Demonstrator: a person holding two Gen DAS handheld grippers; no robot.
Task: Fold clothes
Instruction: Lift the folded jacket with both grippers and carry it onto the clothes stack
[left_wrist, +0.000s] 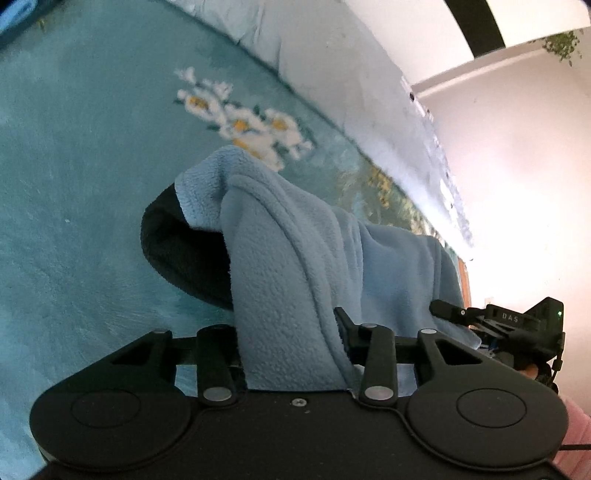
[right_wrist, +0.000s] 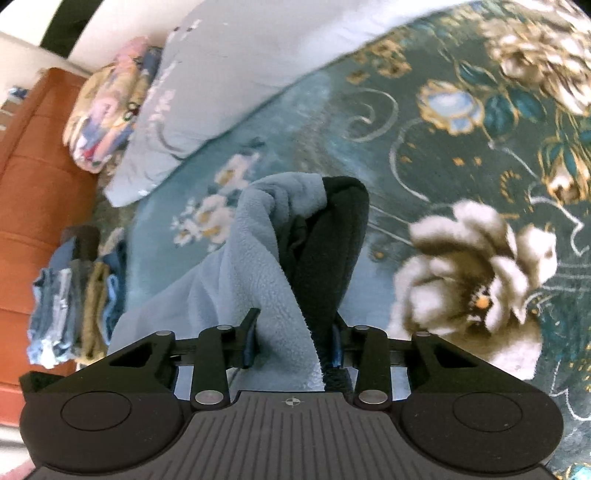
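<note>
- Left tongs (left_wrist: 291, 332) are clenched on the light-blue fleece garment (left_wrist: 295, 258), which runs up between the fingers and hangs above the teal blanket (left_wrist: 74, 184).
- Right tongs (right_wrist: 295, 332) grip the same fleece (right_wrist: 258, 277) too, with blue cloth and its black lining (right_wrist: 332, 236) pinched between the fingers.
- In the left view the other tool (left_wrist: 517, 321) shows at the right edge, touching the cloth's far corner.
- The fleece is stretched between the two tongs, the black inside sagging out on one side.
- Around: a pale grey pillow (right_wrist: 207, 85) lies along the blanket's edge, and a bright patterned bundle (right_wrist: 103, 118) sits just beside it.
- A stack of folded clothes (right_wrist: 74, 306), blues and a tan piece, is at the left of the right view, near the orange-red padded surface (right_wrist: 33, 184).
- The blanket carries white flowers (left_wrist: 240, 118) and big cream blossoms (right_wrist: 472, 266) on dark teal.
- A white wall (left_wrist: 517, 184) rises beyond the pillow; the background is motion-blurred.
</note>
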